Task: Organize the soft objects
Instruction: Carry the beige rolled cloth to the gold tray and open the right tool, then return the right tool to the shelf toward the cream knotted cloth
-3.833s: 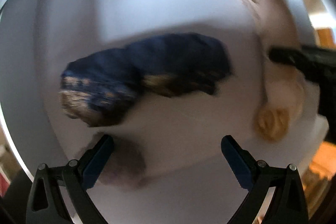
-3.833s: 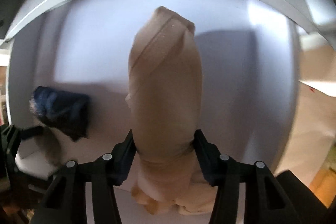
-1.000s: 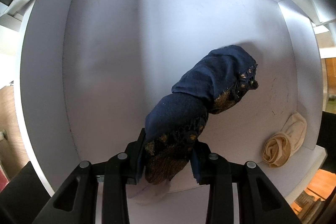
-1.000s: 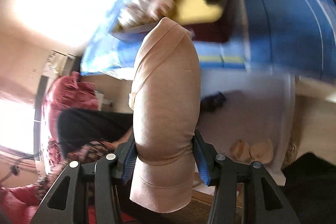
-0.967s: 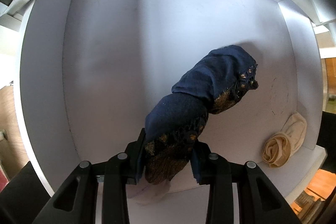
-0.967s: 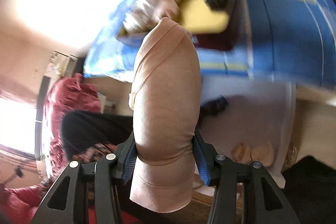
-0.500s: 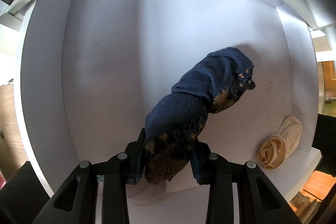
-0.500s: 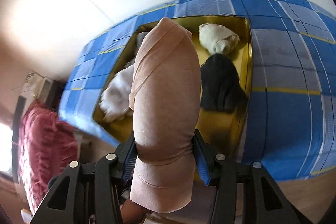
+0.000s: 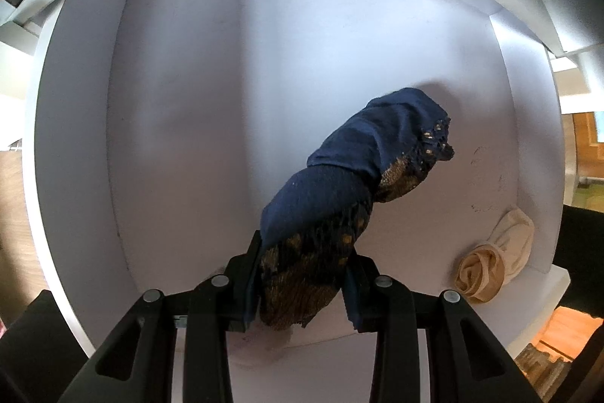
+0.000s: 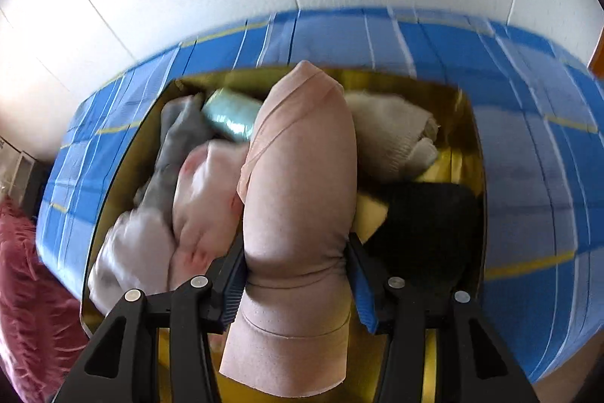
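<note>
Left gripper [image 9: 302,284] is clamped on a navy sock bundle [image 9: 351,199] with gold pattern, mid-frame over a white drawer [image 9: 181,101]; one beige rolled sock [image 9: 494,259] sits lower right. Right gripper [image 10: 296,280], jaws just eased a touch wider, squeezes a pinkish-beige roll [image 10: 298,199] centre frame above a gold box [image 10: 468,123] holding about six soft items.

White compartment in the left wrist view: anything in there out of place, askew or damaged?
Nothing is damaged. A rolled beige sock lies alone near the right front corner of the white compartment, and faint pen-like scribbles mark the surface beside it. The left gripper is shut on the navy and gold sock.
</note>
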`<move>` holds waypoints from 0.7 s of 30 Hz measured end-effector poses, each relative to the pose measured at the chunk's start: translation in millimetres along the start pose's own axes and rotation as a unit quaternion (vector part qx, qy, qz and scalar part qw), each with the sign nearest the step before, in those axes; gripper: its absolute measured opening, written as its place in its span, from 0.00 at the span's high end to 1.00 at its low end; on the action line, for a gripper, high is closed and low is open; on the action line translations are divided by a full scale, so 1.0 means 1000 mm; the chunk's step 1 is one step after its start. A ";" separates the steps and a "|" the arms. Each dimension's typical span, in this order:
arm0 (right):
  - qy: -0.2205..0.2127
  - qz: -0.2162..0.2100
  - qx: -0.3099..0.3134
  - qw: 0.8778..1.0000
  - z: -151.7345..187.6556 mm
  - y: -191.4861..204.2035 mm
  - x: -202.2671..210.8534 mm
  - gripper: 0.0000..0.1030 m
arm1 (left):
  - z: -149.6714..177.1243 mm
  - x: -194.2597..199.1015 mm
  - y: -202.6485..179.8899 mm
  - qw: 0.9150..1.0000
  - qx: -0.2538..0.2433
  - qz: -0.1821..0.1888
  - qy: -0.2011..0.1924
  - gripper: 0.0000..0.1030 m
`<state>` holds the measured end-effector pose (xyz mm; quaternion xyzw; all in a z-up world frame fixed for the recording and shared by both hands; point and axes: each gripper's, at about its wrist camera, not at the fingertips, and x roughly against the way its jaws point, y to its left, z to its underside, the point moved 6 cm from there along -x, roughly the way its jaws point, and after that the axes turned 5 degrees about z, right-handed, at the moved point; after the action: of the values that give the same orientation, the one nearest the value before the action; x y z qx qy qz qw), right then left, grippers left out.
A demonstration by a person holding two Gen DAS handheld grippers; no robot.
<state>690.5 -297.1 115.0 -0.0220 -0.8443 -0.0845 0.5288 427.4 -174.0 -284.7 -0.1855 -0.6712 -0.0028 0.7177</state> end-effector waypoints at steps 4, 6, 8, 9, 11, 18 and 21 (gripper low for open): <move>-0.010 -0.023 0.000 1.000 0.006 -0.008 0.007 0.49 | 0.000 -0.002 0.004 1.000 0.005 0.000 -0.002 0.65; -0.032 -0.032 -0.001 0.999 0.010 -0.011 0.017 0.49 | 0.000 -0.004 0.006 1.000 0.004 -0.003 -0.001 0.65; -0.049 -0.040 0.005 0.998 0.017 -0.016 0.029 0.48 | 0.002 -0.004 0.006 1.000 0.003 -0.005 0.001 0.65; -0.053 -0.040 0.011 0.998 0.018 -0.014 0.037 0.48 | 0.003 -0.004 0.007 1.000 0.002 -0.006 0.001 0.65; -0.061 -0.041 0.024 0.997 0.023 -0.014 0.047 0.48 | 0.004 -0.005 0.006 1.000 0.000 -0.008 -0.001 0.65; -0.069 -0.068 0.076 0.992 0.049 0.002 0.060 0.48 | 0.009 0.002 0.008 1.000 0.007 -0.010 -0.007 0.65; -0.075 -0.070 0.094 0.990 0.063 0.005 0.066 0.48 | 0.010 0.003 0.008 1.000 0.008 -0.008 -0.008 0.65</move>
<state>606.4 -285.0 148.3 0.0807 -0.8854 -0.0401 0.4560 420.4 -163.5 -283.9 -0.1739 -0.6786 -0.0016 0.7136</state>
